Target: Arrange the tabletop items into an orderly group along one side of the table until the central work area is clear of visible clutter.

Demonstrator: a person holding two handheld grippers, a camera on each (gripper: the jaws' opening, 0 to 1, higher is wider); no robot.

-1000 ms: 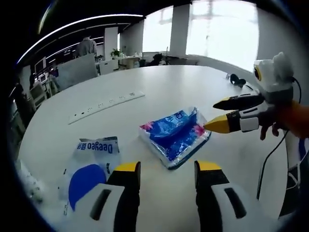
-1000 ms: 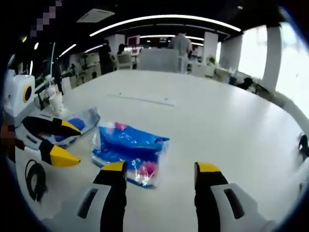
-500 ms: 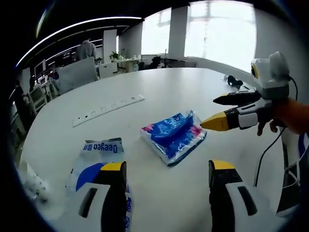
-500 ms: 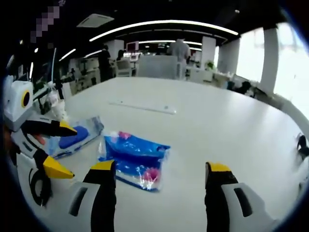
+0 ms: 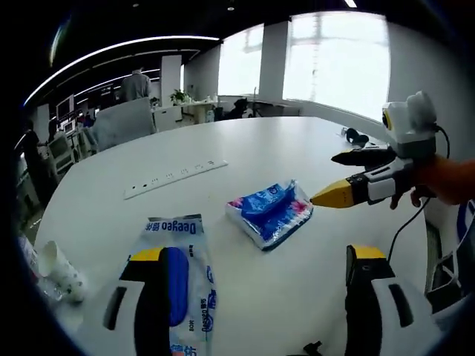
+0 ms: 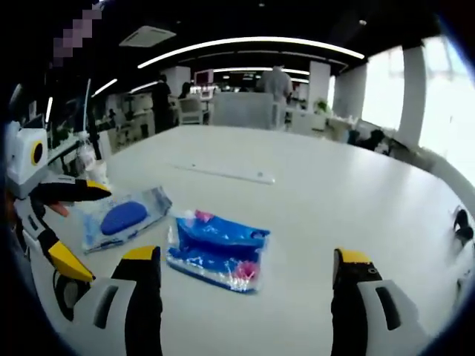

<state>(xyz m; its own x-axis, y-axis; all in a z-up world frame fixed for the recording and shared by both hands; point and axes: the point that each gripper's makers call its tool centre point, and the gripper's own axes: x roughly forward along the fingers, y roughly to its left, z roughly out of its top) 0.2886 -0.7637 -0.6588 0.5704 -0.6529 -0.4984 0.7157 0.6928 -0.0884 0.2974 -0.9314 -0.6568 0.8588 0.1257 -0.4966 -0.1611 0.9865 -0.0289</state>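
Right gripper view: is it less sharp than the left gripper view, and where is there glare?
Right gripper view: softer, the blue tissue pack slightly blurred, windows glaring at right. Left gripper view: crisper, print on the wipes pack legible, windows blown out at top right.

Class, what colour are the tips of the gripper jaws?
Yellow, clearest on the right gripper in the left gripper view.

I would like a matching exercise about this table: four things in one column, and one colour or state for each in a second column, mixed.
Things:
1. tissue pack
2. wipes packet
3. paper cup
4. power strip

Descriptions:
A. white, lying on its side
B. long, white, flat on the table
C. blue with pink, crinkled plastic
D. pale with a dark blue oval

Pairs: 1-C, 2-D, 3-A, 4-B
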